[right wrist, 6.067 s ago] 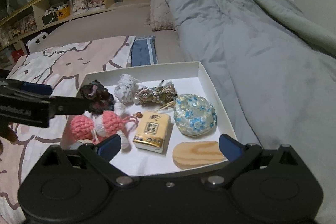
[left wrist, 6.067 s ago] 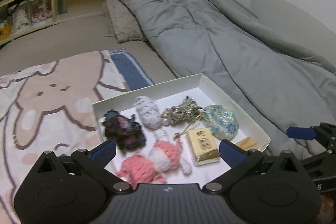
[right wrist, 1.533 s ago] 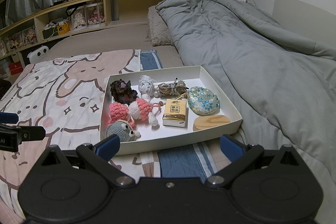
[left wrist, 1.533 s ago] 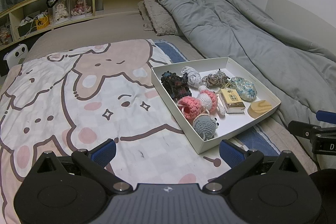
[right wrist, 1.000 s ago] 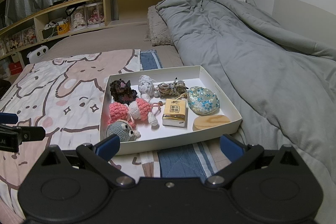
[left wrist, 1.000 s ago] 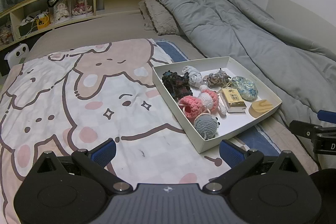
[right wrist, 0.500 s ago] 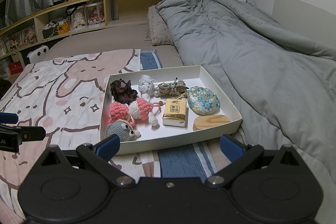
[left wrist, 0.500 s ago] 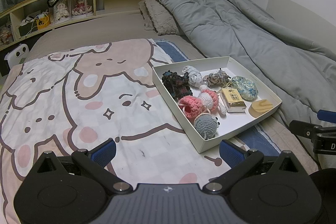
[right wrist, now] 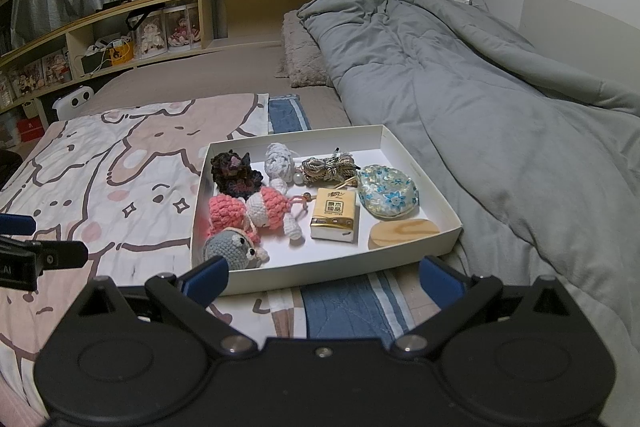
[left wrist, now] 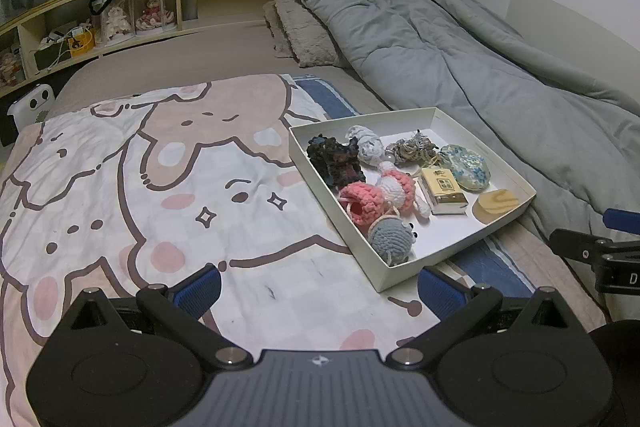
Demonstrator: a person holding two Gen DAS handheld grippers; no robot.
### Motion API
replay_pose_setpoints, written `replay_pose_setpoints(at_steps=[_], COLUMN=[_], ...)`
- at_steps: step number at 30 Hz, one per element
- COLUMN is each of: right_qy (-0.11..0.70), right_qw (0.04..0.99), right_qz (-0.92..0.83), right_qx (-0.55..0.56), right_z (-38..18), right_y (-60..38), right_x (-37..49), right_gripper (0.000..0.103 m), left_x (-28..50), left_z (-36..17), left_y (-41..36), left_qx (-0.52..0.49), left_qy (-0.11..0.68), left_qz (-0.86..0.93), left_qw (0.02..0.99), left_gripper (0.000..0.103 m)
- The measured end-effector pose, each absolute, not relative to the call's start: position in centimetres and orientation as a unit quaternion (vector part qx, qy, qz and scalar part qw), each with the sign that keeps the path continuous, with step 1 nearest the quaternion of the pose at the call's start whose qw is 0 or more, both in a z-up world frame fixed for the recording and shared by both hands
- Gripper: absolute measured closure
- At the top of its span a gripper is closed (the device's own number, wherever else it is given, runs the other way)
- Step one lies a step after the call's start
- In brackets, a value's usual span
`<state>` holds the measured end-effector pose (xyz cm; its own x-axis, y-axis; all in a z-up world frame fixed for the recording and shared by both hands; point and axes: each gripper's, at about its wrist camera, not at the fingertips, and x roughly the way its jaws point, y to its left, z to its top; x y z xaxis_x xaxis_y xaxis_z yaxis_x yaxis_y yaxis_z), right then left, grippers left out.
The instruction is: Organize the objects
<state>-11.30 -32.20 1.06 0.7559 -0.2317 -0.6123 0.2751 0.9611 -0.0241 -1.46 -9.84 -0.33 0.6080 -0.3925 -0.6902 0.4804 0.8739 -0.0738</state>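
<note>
wooden piece [right wrist: 402, 230] half behind box wall [right wrist: 344, 267]

The shallow white cardboard tray [right wrist: 420, 163] is open from above; low walls ring it. The left half is crowded: the grey crocheted mouse [right wrist: 232, 249] touches the near wall, the pink-and-white crocheted toy [right wrist: 248, 211] sits just behind. Bare floor shows in the near-right and far-right corners. The rumpled grey duvet [right wrist: 500, 107] presses against the right wall. The cartoon-print blanket [left wrist: 160, 187] lies flat to the left.

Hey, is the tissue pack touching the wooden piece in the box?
Apart. The right wrist view shows bare white box floor between the tissue pack and the wooden piece inside the box.
</note>
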Motion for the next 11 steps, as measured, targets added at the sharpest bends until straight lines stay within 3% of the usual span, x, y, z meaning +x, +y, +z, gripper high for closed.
replay_pose_setpoints(at_steps=[11], right_qy=[0.322], right_qw=[0.936], right_qz=[-0.135], right_qx=[0.034], right_z=[1.04], right_y=[-32.07], right_x=[-11.32], right_gripper=[0.000], left_x=[-1.58], left_z=[-0.27], left_y=[-9.91], left_qx=[0.058], left_qy=[0.372], left_qz=[-0.244], left_qw=[0.894], left_gripper=[0.000])
